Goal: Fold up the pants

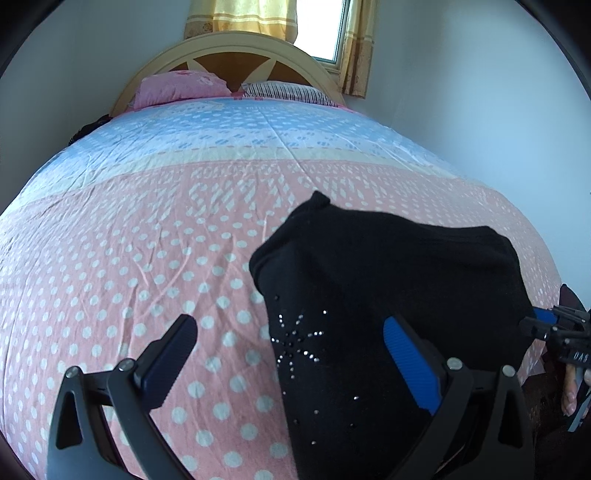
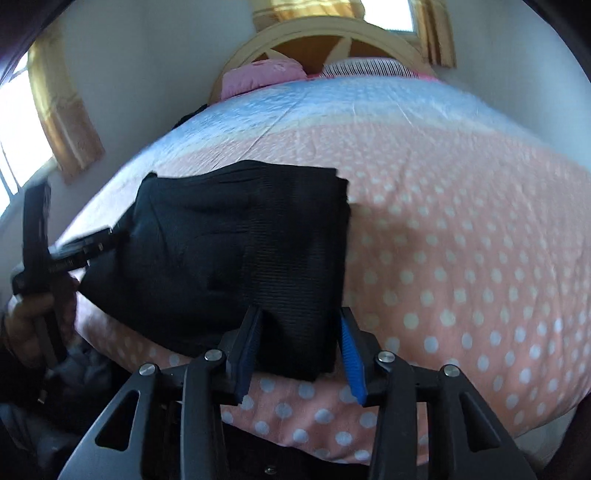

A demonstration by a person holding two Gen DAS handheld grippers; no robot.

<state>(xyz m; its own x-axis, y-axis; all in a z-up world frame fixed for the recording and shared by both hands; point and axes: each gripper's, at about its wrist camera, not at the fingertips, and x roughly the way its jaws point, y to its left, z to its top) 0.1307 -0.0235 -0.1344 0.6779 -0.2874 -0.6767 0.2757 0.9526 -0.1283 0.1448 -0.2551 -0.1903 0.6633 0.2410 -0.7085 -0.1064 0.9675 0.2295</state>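
Note:
Black pants [image 1: 369, 280], folded into a compact bundle with a rhinestone star on them, lie on the pink dotted bedspread [image 1: 129, 258] near the bed's front edge. My left gripper [image 1: 290, 325] is open wide; the bundle's left part lies between its fingers. In the right wrist view the pants [image 2: 229, 251] look like a ribbed black square. My right gripper [image 2: 300, 312] stands open, its fingers on either side of the bundle's near right corner without pressing it. The left gripper [image 2: 92, 242] touches the bundle's left edge there. The right gripper [image 1: 546, 321] shows at the bundle's right edge in the left wrist view.
The bed runs back to a pink pillow [image 1: 181, 88], a striped pillow [image 1: 288, 92] and a wooden headboard [image 1: 236, 48] under a curtained window [image 1: 321, 29]. White walls flank the bed. A hand [image 2: 29, 321] holds the left gripper's handle. The bed's front edge [image 2: 332, 443] is just below the pants.

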